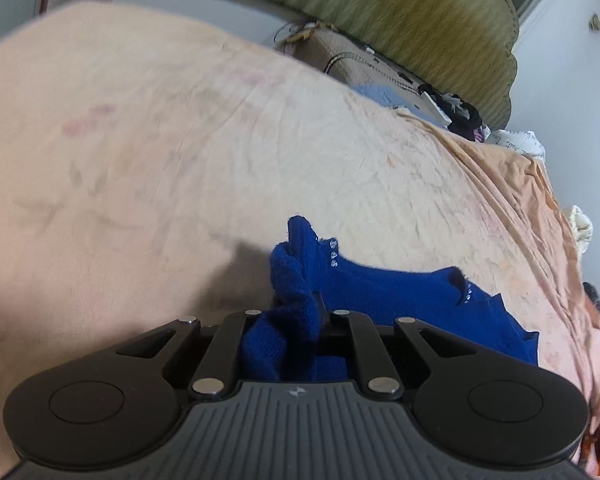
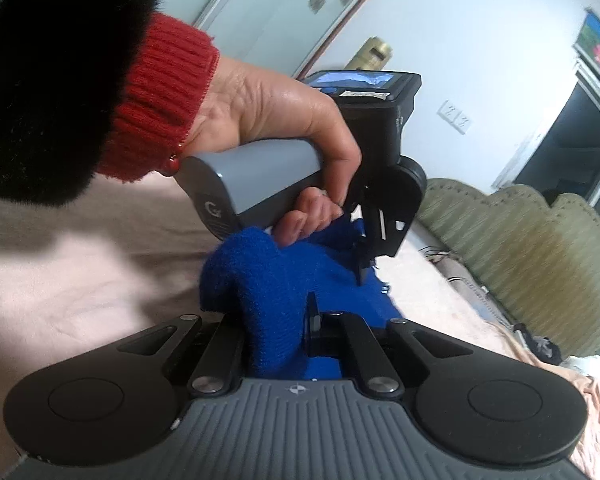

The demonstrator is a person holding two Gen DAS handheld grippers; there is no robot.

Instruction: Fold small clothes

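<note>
Bunched blue knit is pinched between the closed jaws of the left gripper [image 1: 296, 312], which is angled down toward the bedsheet [image 1: 160, 152]. From that grip the garment [image 1: 400, 292] is stretched rightward across the sheet, its fuzzy royal-blue fabric marked with small rows of clear studs near a notched edge. In the right wrist view the right gripper [image 2: 304, 320] is likewise clamped on a thick fold of the same garment, lifted slightly above the sheet. Just beyond it the left hand [image 2: 284, 120] is seen wrapped around the grey handle of its tool, a red ribbed cuff [image 2: 160, 100] and black furry sleeve [image 2: 56, 76] at the wrist. Both pairs of fingertips are mostly buried in cloth. Behind the bed a green padded headboard [image 1: 420, 20] is cut off by the frame, and the clutter beside it is too blurred to make out
</note>
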